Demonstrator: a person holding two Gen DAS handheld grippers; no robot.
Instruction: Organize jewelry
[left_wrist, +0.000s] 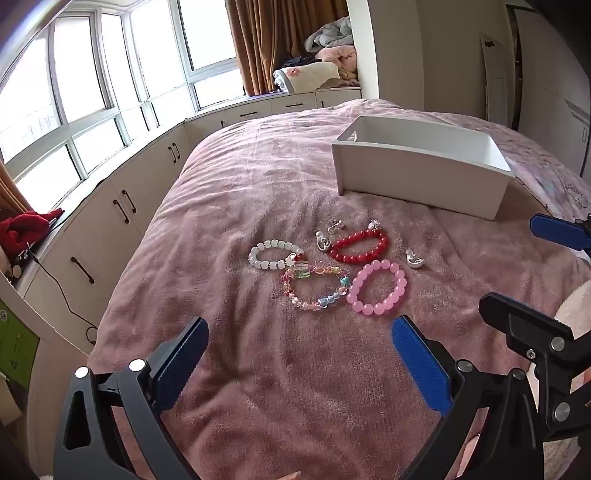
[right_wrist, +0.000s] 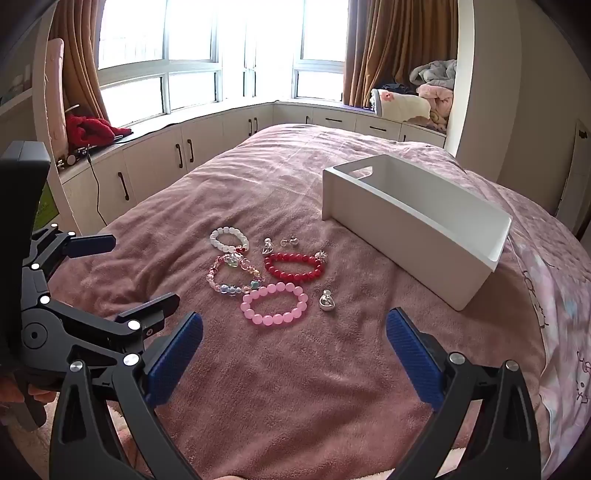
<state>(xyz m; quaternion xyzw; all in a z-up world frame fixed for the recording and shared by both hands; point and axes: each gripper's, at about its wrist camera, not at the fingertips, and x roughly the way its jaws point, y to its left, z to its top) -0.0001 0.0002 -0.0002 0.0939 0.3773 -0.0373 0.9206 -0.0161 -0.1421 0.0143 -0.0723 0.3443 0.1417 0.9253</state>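
Lying on a pink plush blanket (right_wrist: 295, 369) that covers the bed are four bead bracelets and a few small silver pieces, all in one loose cluster. The white bead bracelet (right_wrist: 229, 239) sits at the far left of the group, touching the multicoloured glass-bead bracelet (right_wrist: 232, 277) just nearer. The red bead bracelet (right_wrist: 294, 267) lies to the right of these, with a small silver charm at its far right end. The pink bead bracelet (right_wrist: 274, 304) is the nearest of the four, just beside the red one and touching the multicoloured one at its left end. Two small silver pendants or earrings (right_wrist: 277, 243) rest just beyond the red bracelet, and a silver heart-shaped pendant (right_wrist: 327, 300) lies apart to the right of the pink bracelet.

A white rectangular storage box (right_wrist: 417, 236) stands upright and open-topped on the blanket, farther back and to the right of the jewelry, with a cut-out handle in its far end wall.

The left gripper (left_wrist: 299, 347) hovers over the blanket near the pink and multicoloured bracelets, blue-padded fingers spread wide and holding nothing. The right gripper (right_wrist: 293, 343) hangs just to its right, likewise spread wide with nothing between its fingers.

Behind the bed runs a window bench of white cabinets (right_wrist: 207, 144) with folded bedding (right_wrist: 417, 99) piled at its right end.
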